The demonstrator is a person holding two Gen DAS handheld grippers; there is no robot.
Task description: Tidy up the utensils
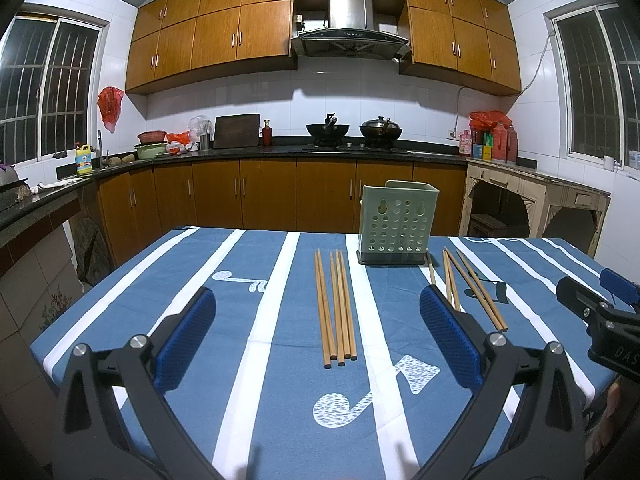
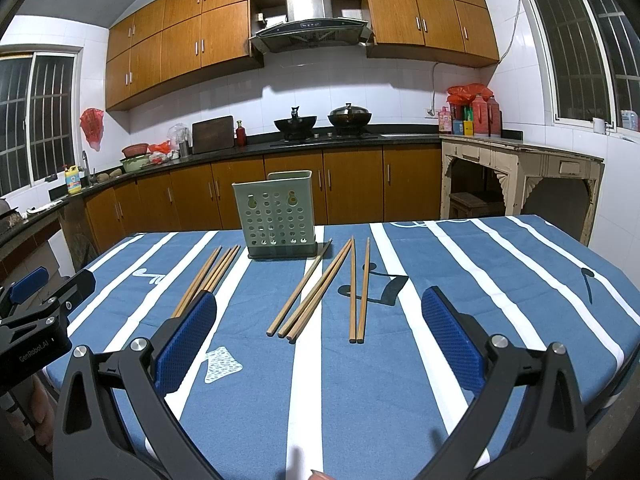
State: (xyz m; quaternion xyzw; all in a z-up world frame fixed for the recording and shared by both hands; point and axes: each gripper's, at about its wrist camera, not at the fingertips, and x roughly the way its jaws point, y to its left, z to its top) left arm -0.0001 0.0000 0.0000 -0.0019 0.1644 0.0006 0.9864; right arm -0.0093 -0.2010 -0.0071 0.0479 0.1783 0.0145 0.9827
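A green perforated utensil holder (image 1: 397, 223) stands upright at the far side of the table; it also shows in the right wrist view (image 2: 277, 215). A left bunch of wooden chopsticks (image 1: 335, 307) lies in front of my left gripper (image 1: 318, 298), which is open and empty. The same bunch shows at the left of the right wrist view (image 2: 208, 278). A right bunch of chopsticks (image 2: 324, 294) lies spread in front of my right gripper (image 2: 319, 300), also open and empty. That bunch shows in the left wrist view (image 1: 472, 286). Both grippers hover above the table's near side.
The table wears a blue cloth with white stripes (image 1: 248, 320). Its edges are near on the left (image 1: 44, 340) and right (image 2: 624, 344). The right gripper shows at the left wrist view's right edge (image 1: 596, 312); the left gripper shows at the right wrist view's left edge (image 2: 36, 312). Kitchen counters stand behind.
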